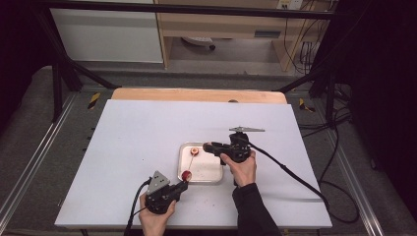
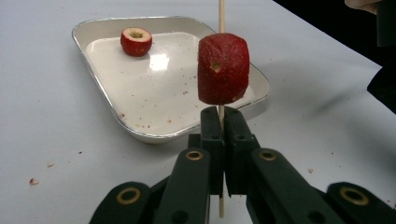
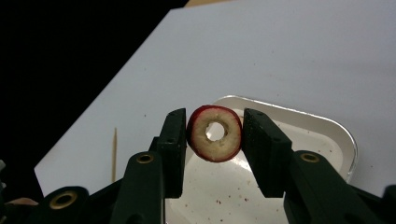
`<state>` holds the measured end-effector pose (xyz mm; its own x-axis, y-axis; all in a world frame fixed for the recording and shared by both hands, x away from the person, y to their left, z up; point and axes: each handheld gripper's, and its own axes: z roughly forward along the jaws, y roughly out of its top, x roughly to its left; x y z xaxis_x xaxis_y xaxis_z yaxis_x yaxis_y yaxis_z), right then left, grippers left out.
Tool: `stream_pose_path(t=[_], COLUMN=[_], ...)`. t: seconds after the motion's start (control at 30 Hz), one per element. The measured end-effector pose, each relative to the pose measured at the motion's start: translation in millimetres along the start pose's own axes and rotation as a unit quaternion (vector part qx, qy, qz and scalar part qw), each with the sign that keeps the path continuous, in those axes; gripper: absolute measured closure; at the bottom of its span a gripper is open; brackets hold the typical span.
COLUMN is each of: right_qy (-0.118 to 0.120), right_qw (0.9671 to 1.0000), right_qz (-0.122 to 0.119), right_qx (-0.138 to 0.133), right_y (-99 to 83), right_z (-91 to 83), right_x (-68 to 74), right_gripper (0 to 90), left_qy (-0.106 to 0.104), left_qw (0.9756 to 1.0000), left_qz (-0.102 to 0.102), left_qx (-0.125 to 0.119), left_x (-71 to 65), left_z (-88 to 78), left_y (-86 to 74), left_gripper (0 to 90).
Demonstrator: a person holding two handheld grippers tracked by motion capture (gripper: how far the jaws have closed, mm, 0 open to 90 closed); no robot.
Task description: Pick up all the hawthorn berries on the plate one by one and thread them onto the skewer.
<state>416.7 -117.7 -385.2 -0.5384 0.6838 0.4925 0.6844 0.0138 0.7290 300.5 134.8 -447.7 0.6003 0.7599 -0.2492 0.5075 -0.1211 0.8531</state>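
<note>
My left gripper (image 2: 222, 116) (image 1: 183, 186) is shut on a thin wooden skewer (image 2: 221, 14) that stands upright. A cored red fruit (image 2: 223, 70) (image 1: 186, 175) is threaded on the skewer just above the jaws. It hangs over the near edge of a small metal tray (image 2: 93, 28) (image 1: 216, 179). A second cored red fruit (image 2: 136, 41) (image 1: 194, 151) lies in the tray's far corner, hole up. My right gripper (image 3: 215, 128) (image 1: 207, 146) hovers over the tray's far right side. It is shut on a red fruit ring (image 3: 201, 140), whose pale flesh and open centre face the camera.
The tray (image 3: 345, 140) sits on a white board (image 1: 147, 128) and both carry small red crumbs. A wooden strip (image 1: 196, 94) edges the board's far side. The skewer's tip (image 3: 113, 154) shows to the left in the right gripper view.
</note>
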Motion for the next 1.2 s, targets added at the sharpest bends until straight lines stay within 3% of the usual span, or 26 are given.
stream_pose_path(t=[0.03, 0.07, 0.1, 0.47, 0.77, 0.93, 1.2], right_qy=[0.007, 0.007, 0.015, 0.038, 0.053, 0.061, 0.068], right_qw=[0.9997, 0.9997, 0.9989, 0.9926, 0.9822, 0.9785, 0.9773], right_qz=[0.003, 0.003, 0.008, 0.007, 0.008, 0.018, 0.024], right_qx=[-0.024, -0.024, -0.044, -0.116, -0.180, -0.196, -0.199], right_y=[-2.9, -2.9, -5.7, -15.4, -16.2, -16.6, -18.8], right_z=[-3.3, -3.3, -6.2, -13.0, -17.2, -18.6, -18.0], right_x=[-0.8, -0.8, -1.7, -1.2, 5.3, 7.9, 9.5], right_gripper=[61.7, 61.7, 61.7, 61.7, 61.7, 61.7, 61.7], left_qy=[0.002, -0.002, 0.001, -0.005, -0.009, -0.008, -0.003], left_qw=[1.0000, 1.0000, 1.0000, 1.0000, 0.9998, 0.9996, 0.9992], left_qz=[0.002, -0.001, 0.001, -0.003, -0.016, -0.023, -0.030], left_qx=[-0.001, 0.000, -0.001, 0.000, -0.004, -0.016, -0.027], left_x=[-0.5, -1.9, -2.7, -16.2, -28.0, -32.4, -33.5], left_z=[0.3, 1.2, 1.5, 10.3, 19.8, 23.8, 25.8], left_y=[0.2, 0.0, 0.2, 1.5, 8.1, 11.2, 13.8], left_gripper=[88.2, 88.2, 88.2, 88.2, 88.1, 88.1, 88.1])
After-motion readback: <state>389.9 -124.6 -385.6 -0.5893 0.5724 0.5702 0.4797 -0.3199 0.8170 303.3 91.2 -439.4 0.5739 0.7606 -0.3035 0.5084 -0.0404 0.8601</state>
